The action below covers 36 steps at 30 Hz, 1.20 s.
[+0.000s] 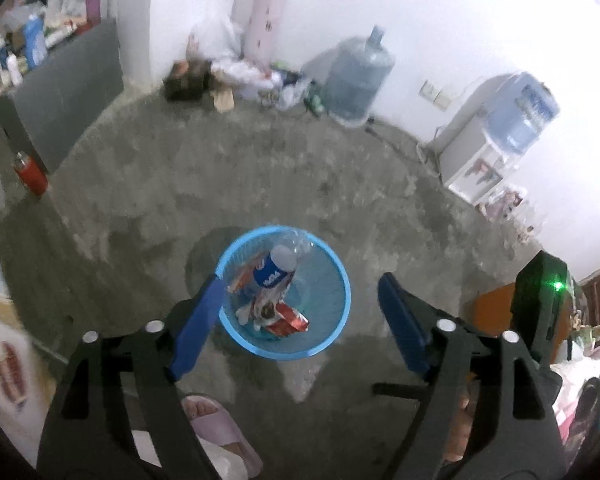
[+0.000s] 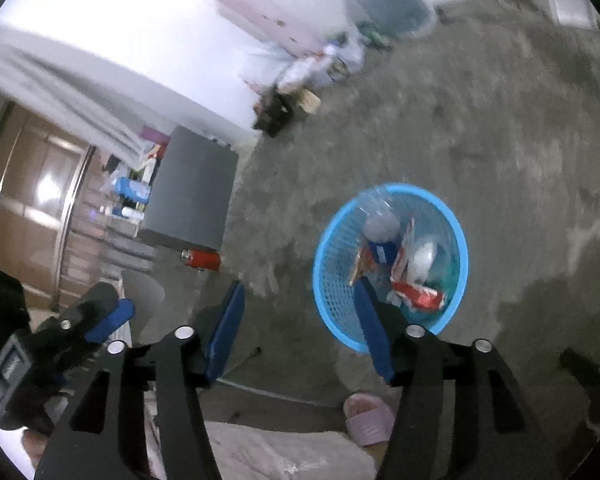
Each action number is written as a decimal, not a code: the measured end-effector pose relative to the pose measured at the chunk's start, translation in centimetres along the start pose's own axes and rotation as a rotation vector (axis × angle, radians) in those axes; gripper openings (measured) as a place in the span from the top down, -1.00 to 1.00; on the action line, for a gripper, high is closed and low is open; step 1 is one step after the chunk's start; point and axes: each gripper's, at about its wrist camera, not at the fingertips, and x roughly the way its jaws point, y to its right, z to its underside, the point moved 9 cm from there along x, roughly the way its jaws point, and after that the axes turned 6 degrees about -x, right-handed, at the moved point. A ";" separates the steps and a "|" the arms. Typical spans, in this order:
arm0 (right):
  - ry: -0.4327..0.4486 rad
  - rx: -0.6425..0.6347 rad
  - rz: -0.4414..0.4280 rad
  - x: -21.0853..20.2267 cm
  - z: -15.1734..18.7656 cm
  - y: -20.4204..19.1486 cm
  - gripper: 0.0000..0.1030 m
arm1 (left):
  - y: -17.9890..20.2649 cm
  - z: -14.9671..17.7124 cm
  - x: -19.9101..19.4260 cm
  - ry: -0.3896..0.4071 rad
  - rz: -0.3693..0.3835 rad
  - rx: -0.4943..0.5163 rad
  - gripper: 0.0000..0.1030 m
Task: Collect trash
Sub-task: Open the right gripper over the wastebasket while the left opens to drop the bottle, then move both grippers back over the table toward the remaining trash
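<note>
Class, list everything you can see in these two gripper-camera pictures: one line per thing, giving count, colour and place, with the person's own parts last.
Basket: one, blue mesh, on the floor.
Plastic bottle: one, clear with blue label, in the basket.
Wrappers: several, red and white, in the basket.
Red canister: one, lying beside the grey cabinet.
Water jug: one, bluish, by the far wall.
Water dispenser: one, white, blue jug on top, right wall.
Bags and clutter: a blurred pile in the corner.
Slipper: one, pink, on a foot.
Left gripper: black, blue pads, open.
Right gripper: same, open.
</note>
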 end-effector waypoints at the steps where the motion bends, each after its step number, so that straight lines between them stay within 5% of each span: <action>1: 0.015 -0.038 0.007 -0.8 0.0 -1.3 -0.23 | -0.1 0.1 -1.8 0.032 0.006 0.011 -0.52; 7: 0.096 -0.268 0.061 -4.7 0.4 -8.1 -0.59 | -1.3 1.6 -9.4 0.131 -0.001 0.047 -0.79; 12: 0.153 -0.400 0.118 -7.2 1.4 -12.1 -0.79 | -4.1 3.9 -14.6 0.191 -0.049 0.057 -0.83; 19: 0.202 -0.540 0.188 -8.8 3.1 -16.8 -0.86 | -8.3 6.9 -20.4 0.246 -0.013 -0.025 -0.83; 27: 0.283 -0.720 0.226 -10.3 5.7 -22.4 -0.87 | -14.5 9.0 -26.5 0.359 -0.079 -0.119 -0.83; 31: 0.362 -0.890 0.209 -11.6 7.4 -25.7 -0.87 | -18.0 10.4 -30.7 0.445 -0.062 -0.201 -0.83; 36: 0.326 -0.976 0.042 -11.5 9.9 -29.5 -0.87 | -22.4 13.3 -36.8 0.582 -0.075 -0.270 -0.83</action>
